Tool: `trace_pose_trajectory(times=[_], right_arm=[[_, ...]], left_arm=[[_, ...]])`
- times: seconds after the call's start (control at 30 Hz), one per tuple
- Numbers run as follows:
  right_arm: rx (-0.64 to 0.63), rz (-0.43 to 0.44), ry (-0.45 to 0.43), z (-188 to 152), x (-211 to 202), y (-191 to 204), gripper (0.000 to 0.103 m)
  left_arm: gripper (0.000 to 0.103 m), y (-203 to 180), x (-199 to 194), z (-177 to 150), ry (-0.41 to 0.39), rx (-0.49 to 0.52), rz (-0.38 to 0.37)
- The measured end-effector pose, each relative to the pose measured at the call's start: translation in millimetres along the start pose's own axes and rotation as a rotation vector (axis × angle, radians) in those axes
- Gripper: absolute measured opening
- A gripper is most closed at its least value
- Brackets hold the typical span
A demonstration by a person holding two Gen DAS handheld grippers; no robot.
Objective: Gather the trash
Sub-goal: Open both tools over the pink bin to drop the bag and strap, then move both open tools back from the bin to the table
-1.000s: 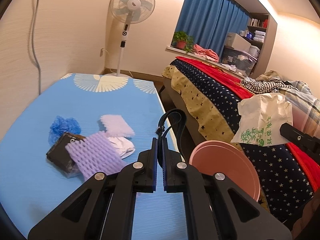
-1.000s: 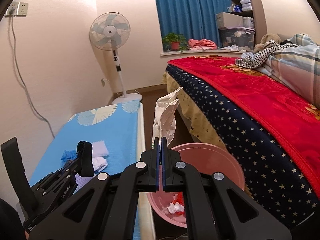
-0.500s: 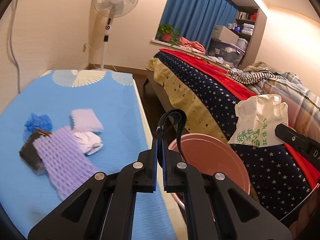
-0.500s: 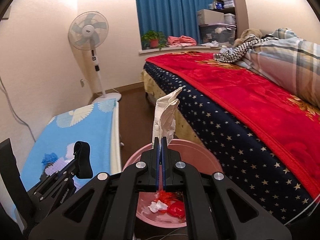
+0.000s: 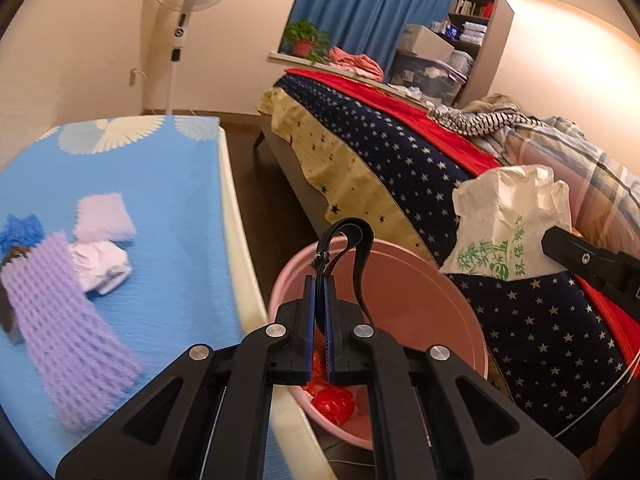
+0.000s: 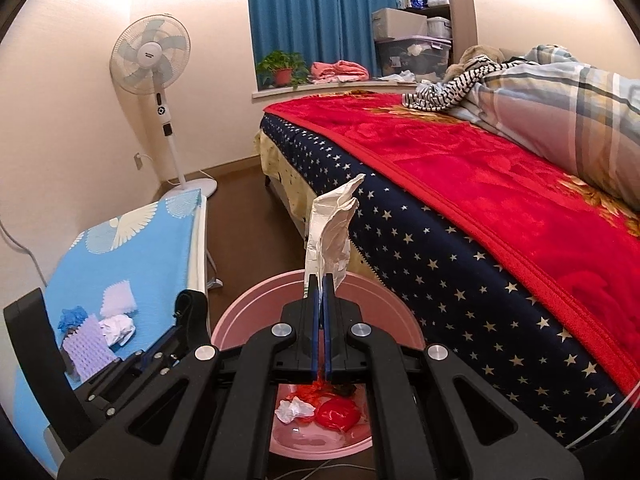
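Observation:
My left gripper (image 5: 319, 280) is shut on a black strap (image 5: 352, 248) and holds it over the pink bin (image 5: 420, 292). My right gripper (image 6: 321, 280) is shut on a white plastic bag (image 6: 330, 232) above the same bin (image 6: 256, 304), which holds red and white trash (image 6: 332, 414). The bag also shows in the left wrist view (image 5: 508, 224). On the blue table (image 5: 168, 208) lie a purple foam net (image 5: 68, 328), a crumpled white paper (image 5: 100, 264), a pale purple foam piece (image 5: 104, 216) and a blue wad (image 5: 18, 226).
A bed with a starred blanket (image 6: 460, 248) and red cover stands right of the bin. A standing fan (image 6: 154, 60) is by the far wall. A window sill with a plant (image 6: 280, 70) is at the back. Brown floor runs between table and bed.
Both grippers have moved right, off the table edge and over the pink bin, still holding the strap and the bag. The bin's contents have come into view.

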State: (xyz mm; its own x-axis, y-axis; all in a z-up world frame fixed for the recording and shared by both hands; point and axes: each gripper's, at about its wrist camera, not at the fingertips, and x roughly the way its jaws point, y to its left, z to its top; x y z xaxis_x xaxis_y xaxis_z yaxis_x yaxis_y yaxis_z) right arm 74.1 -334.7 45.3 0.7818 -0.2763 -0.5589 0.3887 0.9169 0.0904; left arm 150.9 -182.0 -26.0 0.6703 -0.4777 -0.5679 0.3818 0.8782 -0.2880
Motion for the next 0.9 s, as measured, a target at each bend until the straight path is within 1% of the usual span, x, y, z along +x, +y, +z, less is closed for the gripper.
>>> trace_pose_trajectory(times=[0.13,0.17,0.2,0.23,0.3,0.33,0.37,0.57,0.9], right_arm=[[0.018,-0.008,0.004,0,2,-4,0.002],[0.022,-0.011,0.006,0,3,-5,0.004],[0.029,-0.019,0.008,0,3,-6,0.006],[0.035,-0.027,0.013,0,4,-7,0.007],[0.048,-0.03,0.023,-1,5,-8,0.019],[0.056,-0.034,0.025,-1,5,-9,0.035],[0.063,-0.038,0.02,-1,4,-9,0.044],[0.061,-0.027,0.0,-1,-4,-6,0.044],[0.039,0.037,-0.028,-3,-17,10,0.044]], left_arm=[[0.004,-5,12,-2,0.048,0.013,-0.059],[0.005,-6,14,-3,0.056,0.016,-0.069],[0.011,-7,17,-4,0.065,0.015,-0.074],[0.021,-7,18,-4,0.071,0.014,-0.077],[0.026,-6,18,-5,0.073,0.012,-0.078],[0.026,-6,18,-6,0.075,0.013,-0.075],[0.026,-5,17,-5,0.075,0.014,-0.073],[0.026,2,4,-5,0.055,0.014,-0.048],[0.026,20,-28,1,0.003,0.018,0.002]])
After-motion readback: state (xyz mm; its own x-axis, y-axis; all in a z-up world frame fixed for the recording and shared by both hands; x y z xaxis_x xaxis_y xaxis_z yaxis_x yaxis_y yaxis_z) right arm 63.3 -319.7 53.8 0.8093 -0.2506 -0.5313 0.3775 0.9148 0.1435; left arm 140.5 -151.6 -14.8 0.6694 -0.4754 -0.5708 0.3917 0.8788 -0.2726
